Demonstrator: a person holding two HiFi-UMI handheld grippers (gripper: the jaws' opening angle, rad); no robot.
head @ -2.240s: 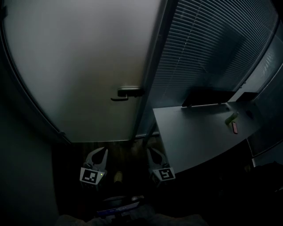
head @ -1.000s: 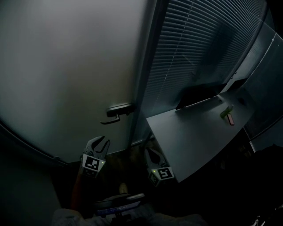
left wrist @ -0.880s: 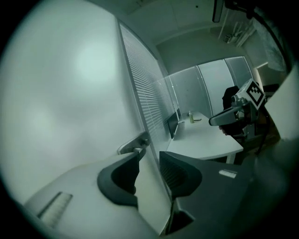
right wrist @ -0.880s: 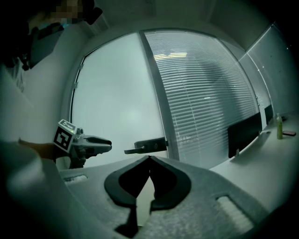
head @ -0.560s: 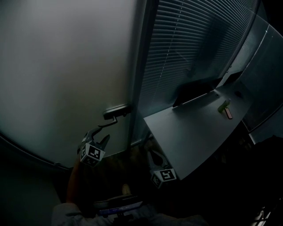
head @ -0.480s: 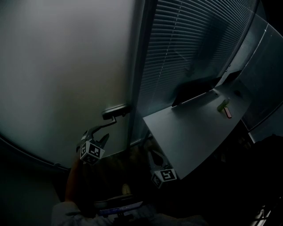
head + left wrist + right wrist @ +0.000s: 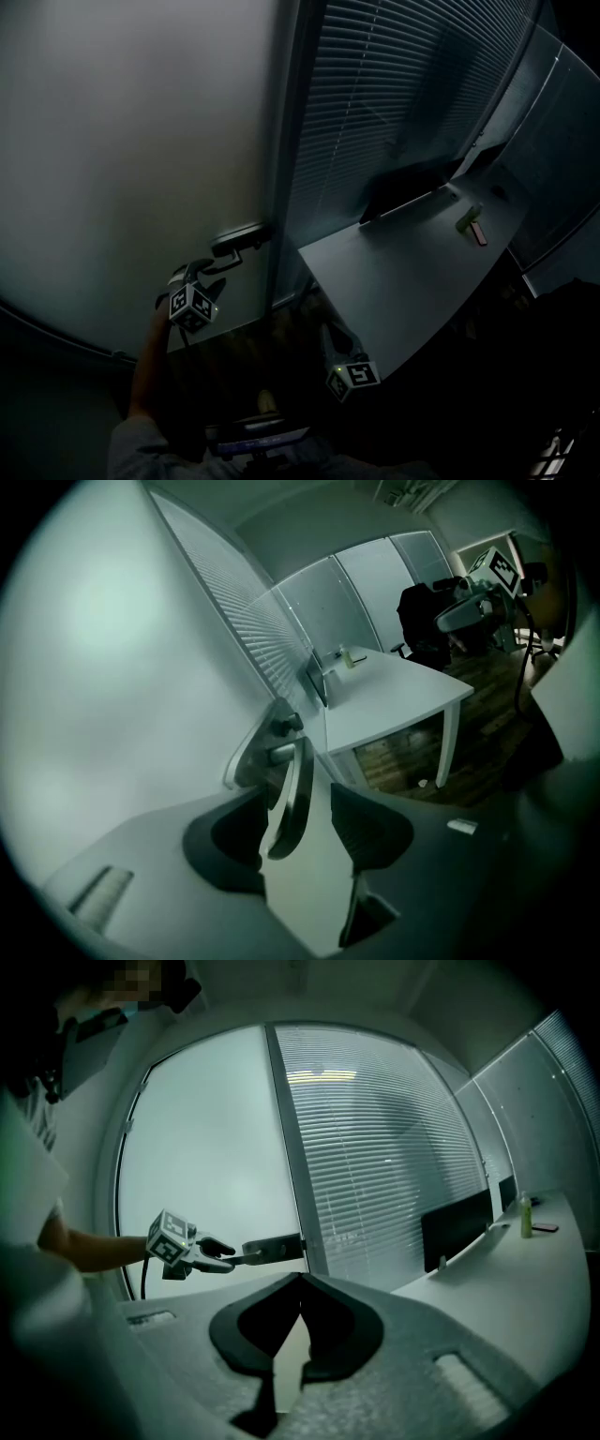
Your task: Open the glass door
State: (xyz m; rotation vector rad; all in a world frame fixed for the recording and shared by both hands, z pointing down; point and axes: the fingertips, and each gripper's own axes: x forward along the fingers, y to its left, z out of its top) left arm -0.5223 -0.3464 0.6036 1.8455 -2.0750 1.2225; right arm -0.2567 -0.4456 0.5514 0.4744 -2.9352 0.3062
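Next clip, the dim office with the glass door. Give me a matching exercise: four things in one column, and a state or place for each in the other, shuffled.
Things:
1. left gripper
2. right gripper
3. door handle
4. monitor

States or places:
A. jaws together, nothing between them
B. stands on the desk
C. jaws apart, up at the door
D. lever lies between a gripper's jaws

Pairs: 1-C, 2-A, 3-D, 4-B.

The left gripper's jaws have just been opening, and the handle's lever is between them.
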